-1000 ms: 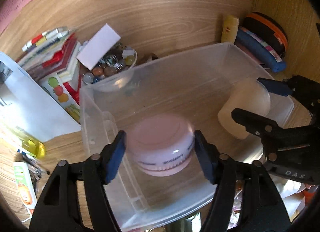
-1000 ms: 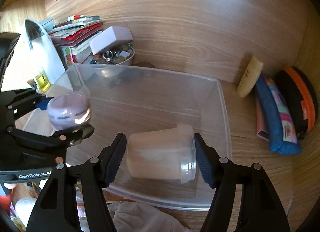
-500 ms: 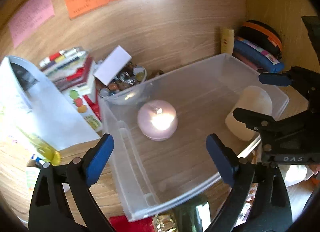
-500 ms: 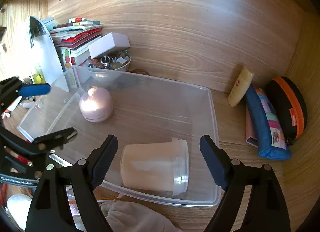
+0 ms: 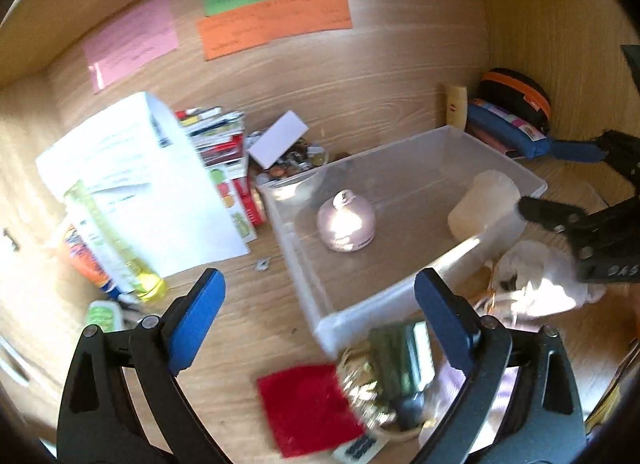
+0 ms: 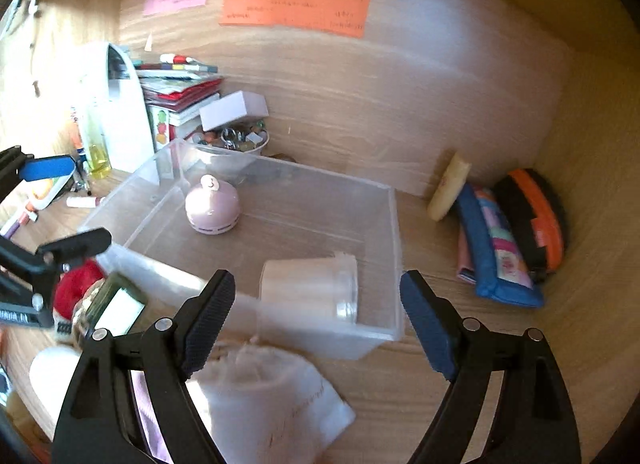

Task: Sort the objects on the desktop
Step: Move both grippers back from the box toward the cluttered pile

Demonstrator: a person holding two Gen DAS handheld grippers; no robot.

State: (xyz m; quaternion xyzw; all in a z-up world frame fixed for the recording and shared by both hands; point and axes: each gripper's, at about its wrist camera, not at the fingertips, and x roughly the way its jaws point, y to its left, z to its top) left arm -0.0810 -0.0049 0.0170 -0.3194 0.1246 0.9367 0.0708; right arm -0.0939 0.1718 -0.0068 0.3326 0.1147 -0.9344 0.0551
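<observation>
My left gripper (image 5: 318,314) has black triangular-cutout arms, silver pivot screws and blue finger pads (image 5: 196,320). My right gripper (image 6: 316,322) matches, one pad ridged black, one blue, with white lettering on its body.

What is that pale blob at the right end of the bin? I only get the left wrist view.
Observer: A cup lying on its side, its clear lid toward the right wall of the bin.
Operator: And the pink dome? Its top is all glare here.
Observer: The dome carries a small round tag on top, marked 3.
Operator: Is the other gripper carrying anything?
Observer: No. The right gripper is open and empty, above a white cloth bag in front of the bin.
</observation>
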